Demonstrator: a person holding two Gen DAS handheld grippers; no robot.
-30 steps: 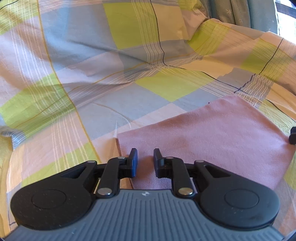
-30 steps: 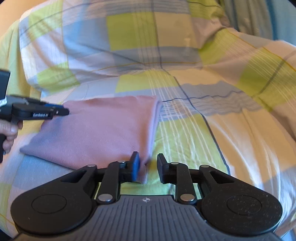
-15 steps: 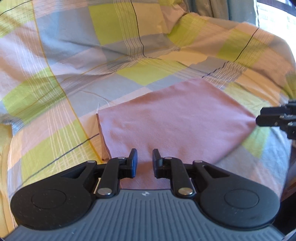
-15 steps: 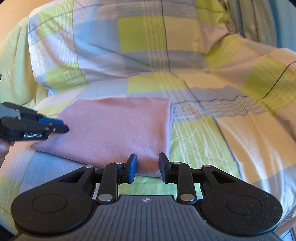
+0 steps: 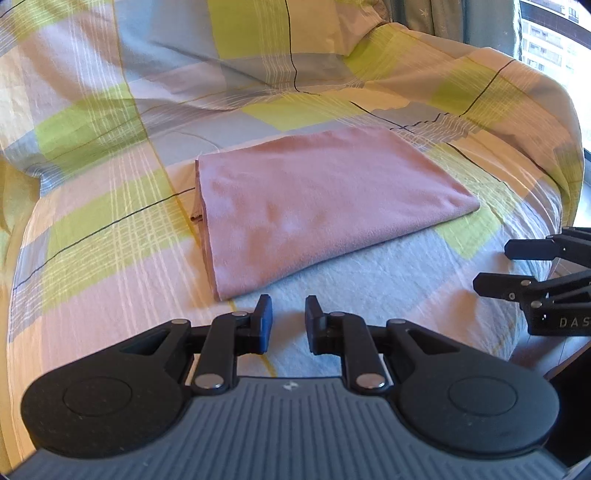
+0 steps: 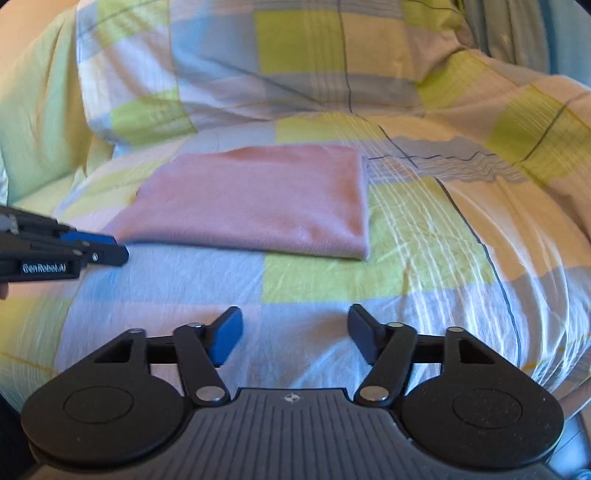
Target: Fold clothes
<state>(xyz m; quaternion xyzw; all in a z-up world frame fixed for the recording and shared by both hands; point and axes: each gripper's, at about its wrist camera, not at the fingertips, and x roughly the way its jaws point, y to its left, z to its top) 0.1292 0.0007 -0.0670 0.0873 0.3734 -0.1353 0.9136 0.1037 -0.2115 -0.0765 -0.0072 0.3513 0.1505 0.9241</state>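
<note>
blurring pink cloth (image 6: pixel 258 199) edges

A big bed (image 5: pixel 110 236) fills most of the view; its cover is a check of green, blue, pink & white squares w/ thin dark lines; the cover lies in soft bumps & folds. A puffy pillow (image 6: pixel 229 70) in the same check sits at the back. Grey-blue curtains (image 5: pixel 443 18) hang behind the bed; a window (image 5: pixel 546 40) at the far right shows bright day & tall bldgs outside. Warm sun falls on the bed.
</note>
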